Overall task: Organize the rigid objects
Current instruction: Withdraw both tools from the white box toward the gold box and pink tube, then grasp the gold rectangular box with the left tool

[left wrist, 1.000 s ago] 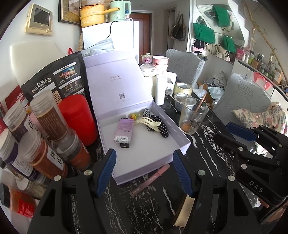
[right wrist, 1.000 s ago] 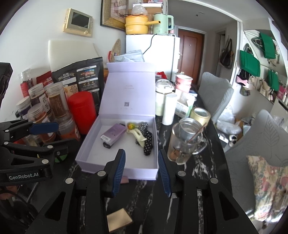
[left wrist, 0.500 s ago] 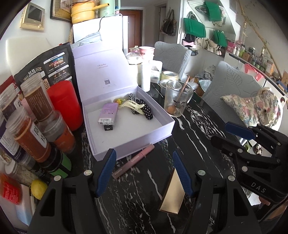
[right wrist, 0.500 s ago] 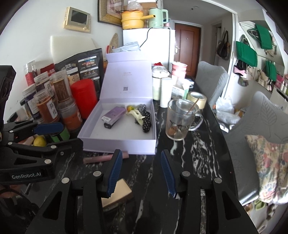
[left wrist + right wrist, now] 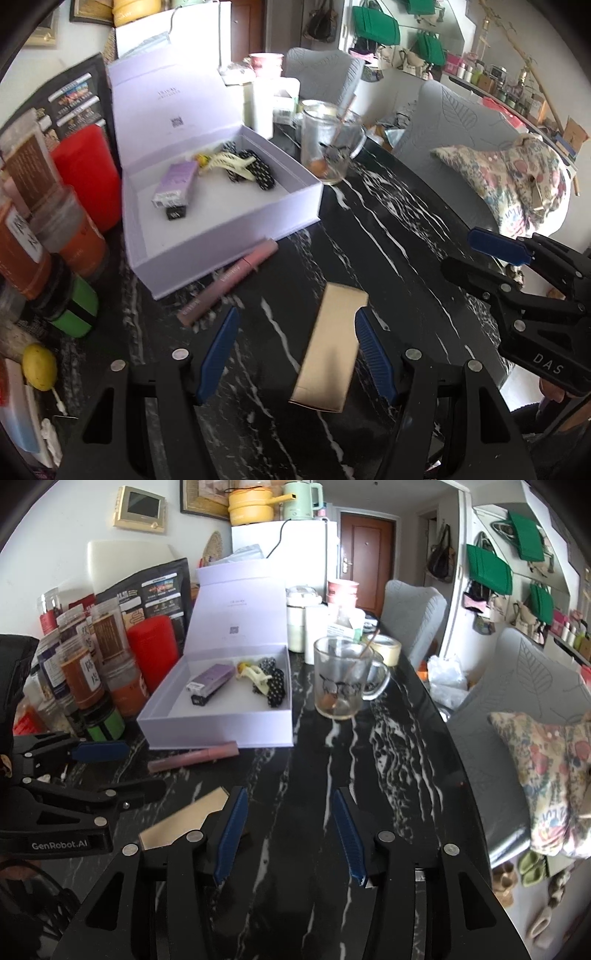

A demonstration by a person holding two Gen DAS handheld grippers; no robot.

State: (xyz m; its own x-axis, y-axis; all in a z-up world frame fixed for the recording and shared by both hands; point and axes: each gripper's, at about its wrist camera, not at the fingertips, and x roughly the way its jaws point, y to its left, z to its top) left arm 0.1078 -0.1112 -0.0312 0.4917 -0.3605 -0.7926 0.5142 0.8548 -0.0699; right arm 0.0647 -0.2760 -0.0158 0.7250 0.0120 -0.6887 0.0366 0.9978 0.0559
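A flat gold box (image 5: 328,347) lies on the black marble table (image 5: 388,236), between the fingers of my left gripper (image 5: 295,350). It sits close to the right finger, and the left finger stands well away, so this gripper is open. A pink tube (image 5: 229,280) lies against the front wall of the open lavender box (image 5: 221,229), which holds a small purple carton (image 5: 175,182), a cream hair clip (image 5: 236,164) and a black dotted piece (image 5: 258,173). My right gripper (image 5: 291,834) hovers over bare table, its jaws opening with nothing between them. Its left finger partly hides the gold box (image 5: 181,823).
Spice jars (image 5: 85,672), a red canister (image 5: 155,650) and a green-banded jar (image 5: 107,723) crowd the left side. A glass mug (image 5: 343,679) with a stick stands right of the lavender box. Grey chairs (image 5: 517,709) and a floral cushion (image 5: 550,775) line the right edge.
Both grippers have sunk toward the table and drawn back from the lavender box. The gold box has come between the left fingers. The right jaws have spread wider.
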